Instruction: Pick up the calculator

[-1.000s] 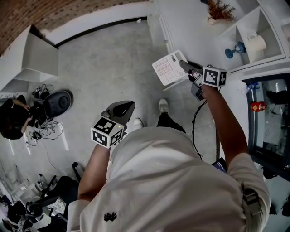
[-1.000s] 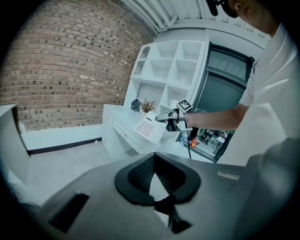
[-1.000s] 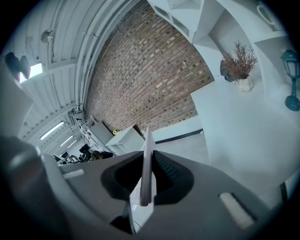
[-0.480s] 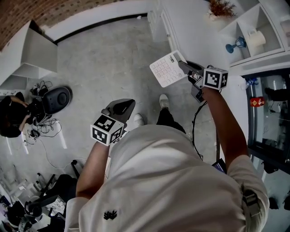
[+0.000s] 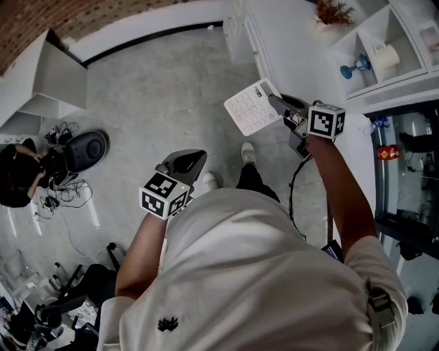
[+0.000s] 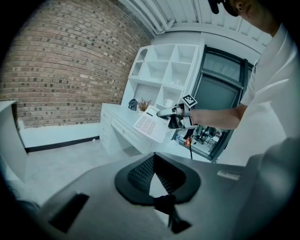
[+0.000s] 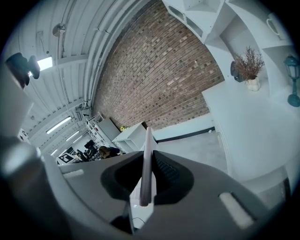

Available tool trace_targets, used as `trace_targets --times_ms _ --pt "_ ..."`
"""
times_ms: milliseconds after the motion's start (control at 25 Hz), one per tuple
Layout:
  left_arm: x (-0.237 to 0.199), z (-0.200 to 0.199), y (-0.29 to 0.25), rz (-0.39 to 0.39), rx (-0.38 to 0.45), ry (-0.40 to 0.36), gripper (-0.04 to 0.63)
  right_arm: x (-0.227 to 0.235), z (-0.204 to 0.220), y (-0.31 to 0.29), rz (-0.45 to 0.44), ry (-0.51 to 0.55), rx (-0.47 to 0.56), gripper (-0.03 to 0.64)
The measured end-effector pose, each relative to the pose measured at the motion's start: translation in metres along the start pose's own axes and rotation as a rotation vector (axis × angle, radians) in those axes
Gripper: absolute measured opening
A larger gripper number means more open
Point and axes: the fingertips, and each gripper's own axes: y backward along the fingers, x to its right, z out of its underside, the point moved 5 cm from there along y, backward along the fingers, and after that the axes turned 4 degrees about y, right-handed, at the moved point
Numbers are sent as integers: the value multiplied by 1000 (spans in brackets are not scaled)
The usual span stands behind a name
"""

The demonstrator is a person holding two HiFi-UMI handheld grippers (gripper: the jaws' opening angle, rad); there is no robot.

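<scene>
The white calculator (image 5: 248, 107) hangs in the air over the floor, tilted, with its keys facing up. My right gripper (image 5: 278, 103) is shut on its right edge. In the right gripper view the calculator (image 7: 146, 164) shows edge-on as a thin slab clamped between the ribbed pads (image 7: 164, 171). From the left gripper view I see the calculator (image 6: 150, 124) and the right gripper (image 6: 168, 113) in front of the white shelves. My left gripper (image 5: 192, 158) is lower and to the left, above the floor, with its jaw tips together and nothing between them (image 6: 153, 157).
A white counter (image 5: 291, 48) and open shelves with a blue lamp-like ornament (image 5: 357, 72), a white cup (image 5: 386, 63) and a dried plant (image 5: 333, 14) stand at the right. At the left a seated person (image 5: 17, 182), cables, a black round device (image 5: 88, 154) and a white desk (image 5: 55, 82).
My right gripper has carried the calculator a little to the left, away from the counter. The left gripper has drifted slightly and stays empty.
</scene>
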Motion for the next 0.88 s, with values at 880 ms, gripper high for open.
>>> trace_targets --times_ms 880 --pt "7 7 9 10 0 -4 6 -18 7 6 -19 -3 -2 66"
